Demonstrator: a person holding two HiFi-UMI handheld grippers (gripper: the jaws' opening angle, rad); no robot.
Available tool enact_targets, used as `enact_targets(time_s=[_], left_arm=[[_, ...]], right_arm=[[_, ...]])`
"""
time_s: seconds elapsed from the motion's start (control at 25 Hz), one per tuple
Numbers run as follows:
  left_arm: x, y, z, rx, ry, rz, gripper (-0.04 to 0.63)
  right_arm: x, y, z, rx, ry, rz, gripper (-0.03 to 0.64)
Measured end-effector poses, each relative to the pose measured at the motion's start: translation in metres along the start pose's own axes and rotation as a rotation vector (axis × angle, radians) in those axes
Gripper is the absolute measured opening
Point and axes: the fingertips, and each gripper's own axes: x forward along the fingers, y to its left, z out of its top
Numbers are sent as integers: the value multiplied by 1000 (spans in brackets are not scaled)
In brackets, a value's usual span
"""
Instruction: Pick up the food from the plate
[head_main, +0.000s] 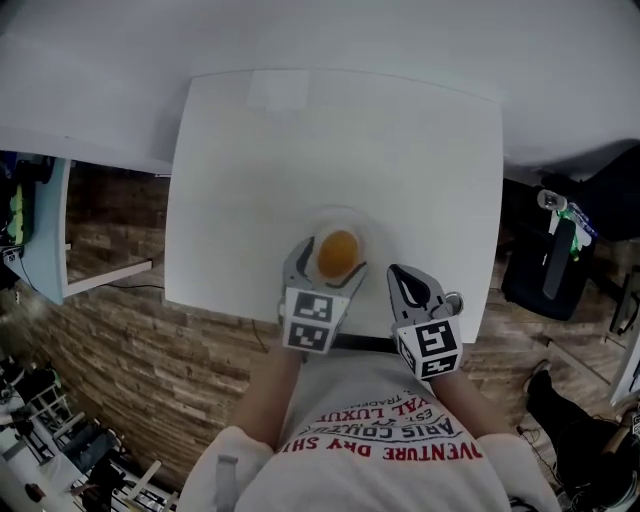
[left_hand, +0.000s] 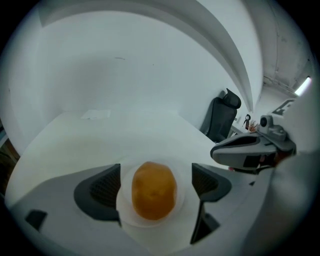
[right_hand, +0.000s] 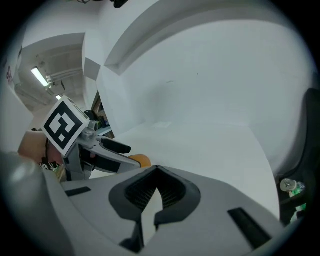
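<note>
A white surface (head_main: 250, 180) is seen from above, with a small white plate (head_main: 340, 216) close to the edge nearest the person. At the middle of the plate lies the food (left_hand: 154, 190), an orange, egg-shaped piece.

The left tongs (left_hand: 156, 186) are released and tilted down over the plate, with one jaw to each side of the food and neither pad touching it. The food's long axis seems to run along the line the left tongs point, so a squeeze would cross its narrower width.

The right tongs (right_hand: 156, 192), clenched on nothing, hover just right of the plate. The left tongs are plainly the nearer.
</note>
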Motion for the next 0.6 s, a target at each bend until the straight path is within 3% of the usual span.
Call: enact_targets(time_s=[0.28, 0.52, 0.6], left_arm=[[27, 2, -22, -12, 107, -29, 428], [36, 2, -33, -29, 132, -21, 424], [37, 5, -35, -36, 132, -5, 370]], right_arm=[[15, -19, -19, 30, 50, -4, 5], [13, -31, -25, 42, 40, -63, 5], [12, -32, -27, 44, 41, -70, 5]])
